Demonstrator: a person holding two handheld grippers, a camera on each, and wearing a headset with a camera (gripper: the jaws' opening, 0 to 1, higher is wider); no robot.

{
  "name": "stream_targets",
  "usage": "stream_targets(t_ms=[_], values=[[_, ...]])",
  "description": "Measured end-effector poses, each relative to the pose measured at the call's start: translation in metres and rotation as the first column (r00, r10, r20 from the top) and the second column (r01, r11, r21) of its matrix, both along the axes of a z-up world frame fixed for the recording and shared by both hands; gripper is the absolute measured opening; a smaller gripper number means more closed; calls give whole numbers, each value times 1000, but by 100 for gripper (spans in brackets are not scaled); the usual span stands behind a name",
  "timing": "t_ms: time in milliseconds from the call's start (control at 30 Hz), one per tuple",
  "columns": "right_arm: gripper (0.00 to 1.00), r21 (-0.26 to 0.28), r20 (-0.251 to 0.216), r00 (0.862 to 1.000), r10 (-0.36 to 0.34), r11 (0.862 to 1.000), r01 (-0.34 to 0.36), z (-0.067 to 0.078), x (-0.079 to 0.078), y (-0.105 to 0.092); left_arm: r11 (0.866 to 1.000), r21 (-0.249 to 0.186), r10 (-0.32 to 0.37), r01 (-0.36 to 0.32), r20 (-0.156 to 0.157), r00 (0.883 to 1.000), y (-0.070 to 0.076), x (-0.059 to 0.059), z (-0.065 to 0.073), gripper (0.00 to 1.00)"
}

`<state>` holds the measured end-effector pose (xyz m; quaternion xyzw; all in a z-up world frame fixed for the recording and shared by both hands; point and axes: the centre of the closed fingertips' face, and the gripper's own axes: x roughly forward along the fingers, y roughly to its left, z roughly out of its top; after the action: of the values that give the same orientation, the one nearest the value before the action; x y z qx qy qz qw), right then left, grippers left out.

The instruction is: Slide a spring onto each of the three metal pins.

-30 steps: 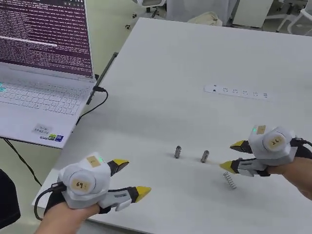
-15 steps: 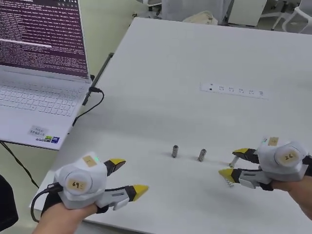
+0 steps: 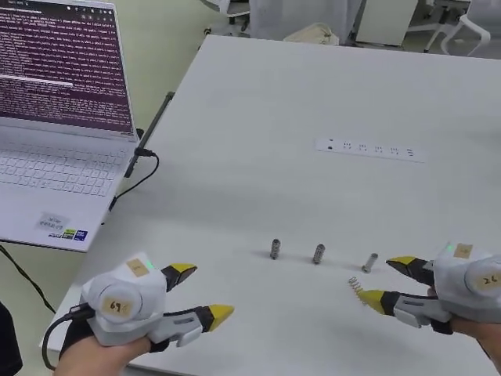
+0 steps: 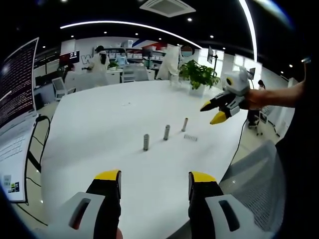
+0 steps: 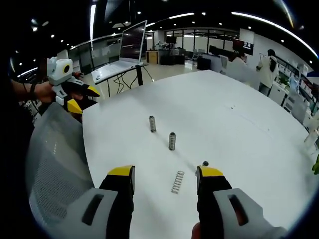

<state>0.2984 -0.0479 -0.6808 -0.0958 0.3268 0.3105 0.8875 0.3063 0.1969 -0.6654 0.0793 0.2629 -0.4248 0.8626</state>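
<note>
On table (image 3: 274, 117), thin coiled spring (image 3: 355, 285), lying flat

Round label (image 3: 117, 306) on left hand-held gripper (image 3: 203, 291): "69"

Setting: open-plan office.
- Large white table (image 3: 313, 94) under both grippers.
- Open laptop (image 3: 55, 117), screen full of text lines, ahead and to the left of the left gripper (image 3: 203, 291).
- White power strip (image 3: 369, 149) on the table, ahead of the right gripper (image 3: 385, 280).
- Grey mesh chair (image 5: 55, 164) just left of the right gripper.
- Swivel chairs (image 3: 462, 23) past the table's far edge.
- Potted plant (image 4: 199, 74) far ahead of the left gripper.
- Ceiling vent (image 4: 167, 7) and strip lights (image 4: 119, 26) overhead.
- People (image 4: 102, 59) standing among distant desks.
</note>
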Motion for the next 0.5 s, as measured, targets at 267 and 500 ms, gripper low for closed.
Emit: stream_targets(t_ms=[267,500], values=[[53,38,13,998,-64,997,64,4,-14,-9,1000,-4,-10,10,-6,1000,-6,2,0,49],[59,33,11,995,-95,995,95,2,-26,-18,1000,-8,-18,18,-8,1000,-10,2,-2,49]])
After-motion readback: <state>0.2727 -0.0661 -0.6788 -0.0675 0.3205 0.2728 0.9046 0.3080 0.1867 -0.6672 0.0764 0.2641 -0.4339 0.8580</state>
